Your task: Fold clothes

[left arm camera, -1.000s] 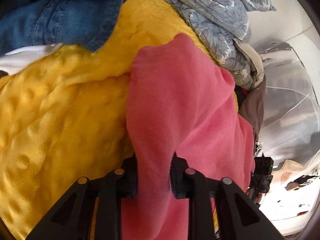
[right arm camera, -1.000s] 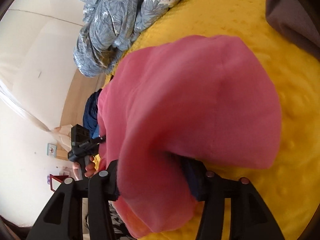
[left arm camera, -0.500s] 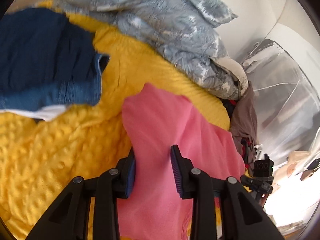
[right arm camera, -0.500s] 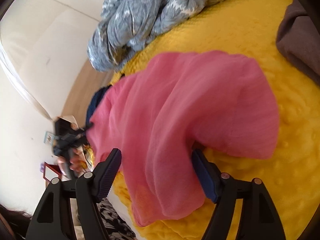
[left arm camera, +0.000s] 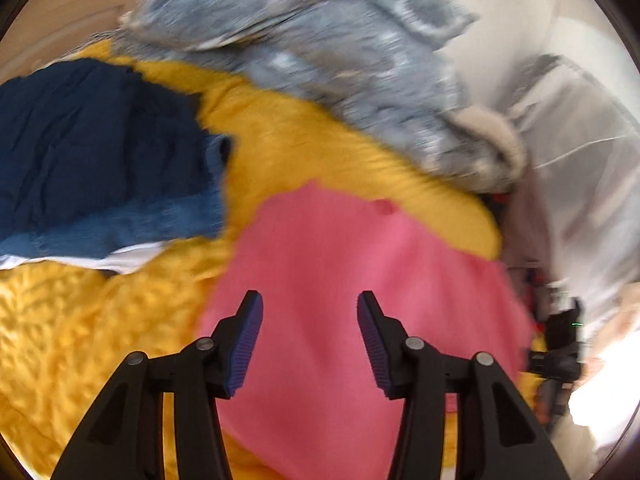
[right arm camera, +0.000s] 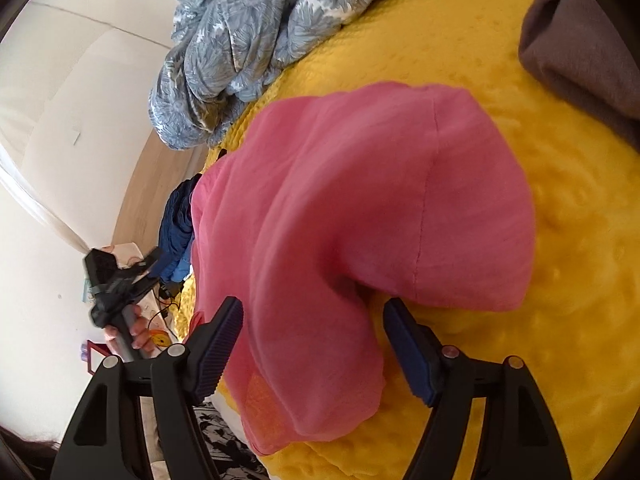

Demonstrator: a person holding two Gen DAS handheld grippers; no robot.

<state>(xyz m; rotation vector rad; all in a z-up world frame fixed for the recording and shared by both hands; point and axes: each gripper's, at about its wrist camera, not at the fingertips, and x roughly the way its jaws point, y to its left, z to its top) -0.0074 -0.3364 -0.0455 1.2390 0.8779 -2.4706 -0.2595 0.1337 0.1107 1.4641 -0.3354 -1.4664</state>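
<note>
- Left gripper [left arm camera: 309, 312]: jaws spread wide, nothing between them; it hovers over the pink garment [left arm camera: 340, 300]. The view is motion-blurred.
- Pink garment lies on the yellow blanket [left arm camera: 80, 320], just right of a folded navy garment [left arm camera: 92, 152]; a grey floral duvet [left arm camera: 320, 64] is bunched behind.
- Right gripper [right arm camera: 312, 328]: jaws likewise apart, gripping nothing; a drooping fold of the pink garment [right arm camera: 360, 220] hangs between the pads, contact unclear.
- Handling, judged: thin, light, limp weave, semi-sheer at the lower hem; it should sag and crease, with little slip on ribbed pads.
- Hold, judged: pinch the seamed edge [right arm camera: 426, 200] or a hem corner with each of the 2 grippers.
- Brands, labels, writing: 0 legible.
</note>
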